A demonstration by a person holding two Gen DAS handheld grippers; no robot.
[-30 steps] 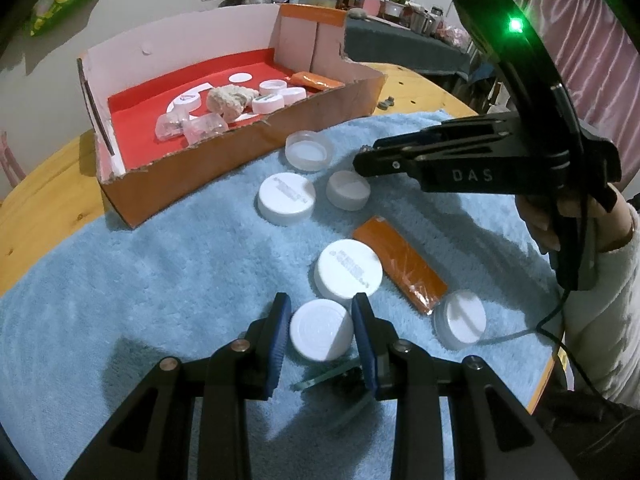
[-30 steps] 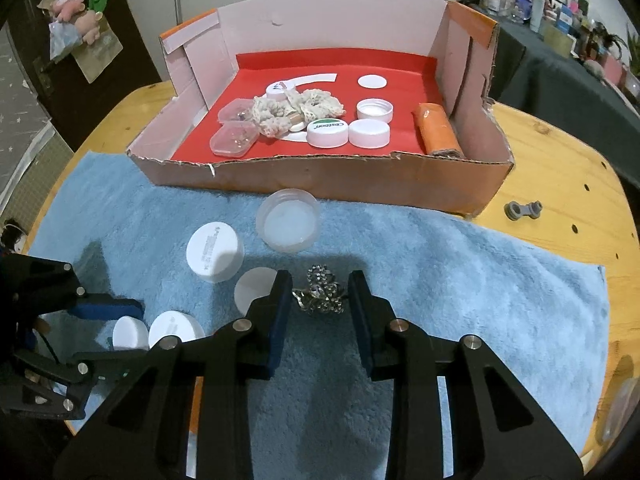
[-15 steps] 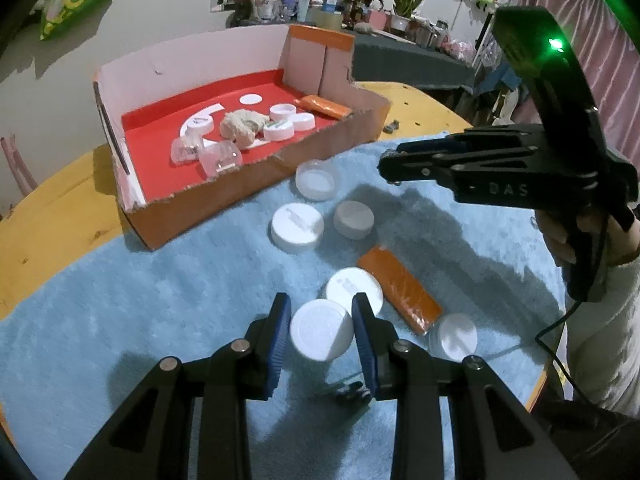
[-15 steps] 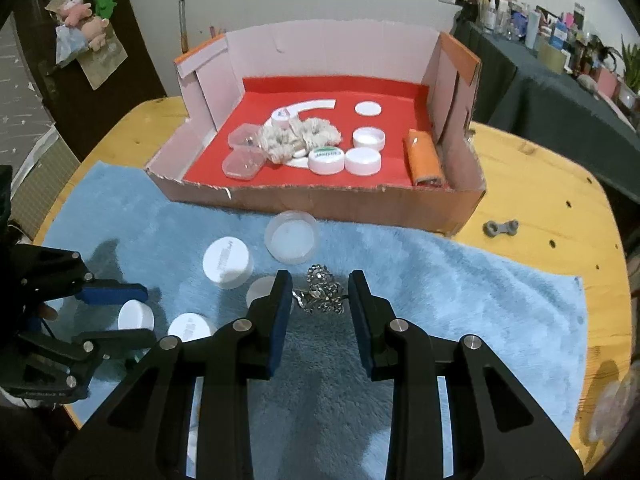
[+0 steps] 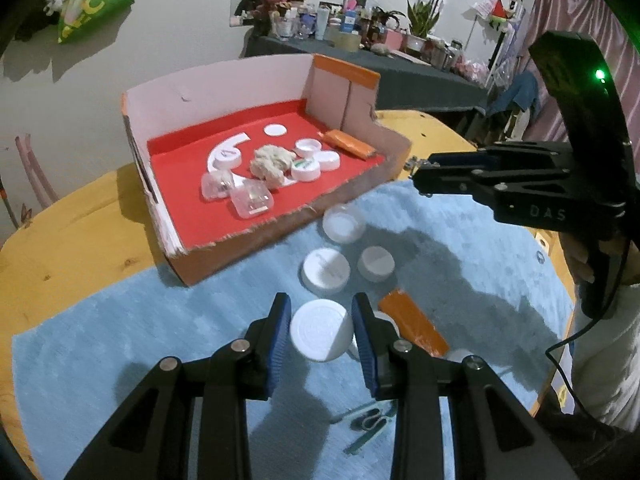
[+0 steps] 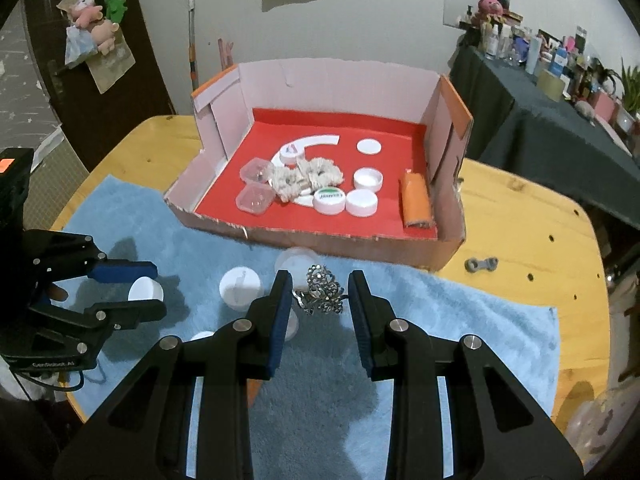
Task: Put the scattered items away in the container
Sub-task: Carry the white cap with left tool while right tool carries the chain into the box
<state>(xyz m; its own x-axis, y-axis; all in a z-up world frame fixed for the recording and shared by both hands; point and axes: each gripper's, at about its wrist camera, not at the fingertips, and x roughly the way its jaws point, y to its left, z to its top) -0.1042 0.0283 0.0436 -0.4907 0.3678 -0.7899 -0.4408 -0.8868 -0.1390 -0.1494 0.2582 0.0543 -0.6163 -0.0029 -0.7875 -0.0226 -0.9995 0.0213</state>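
Observation:
My left gripper [image 5: 321, 334] is shut on a white round lid [image 5: 320, 335] and holds it above the blue towel [image 5: 120, 340]. My right gripper [image 6: 318, 294] is shut on a silver jewelled ornament [image 6: 322, 290], held above the towel [image 6: 460, 320]. The cardboard box [image 5: 280, 236] with a red floor stands beyond; in the right wrist view the box [image 6: 320, 240] holds several white lids, clear cases, a beige scrunchie and an orange packet. White lids [image 5: 326, 270] and an orange packet [image 5: 414, 326] lie on the towel.
A clear round tub [image 5: 343, 224] sits by the box's front wall. Nail clippers [image 5: 370, 420] lie on the towel near me. A small metal part [image 6: 481, 264] lies on the wooden table [image 6: 540, 240] right of the box.
Both grippers have risen higher above the towel with their loads. The box now appears farther off and more from above.

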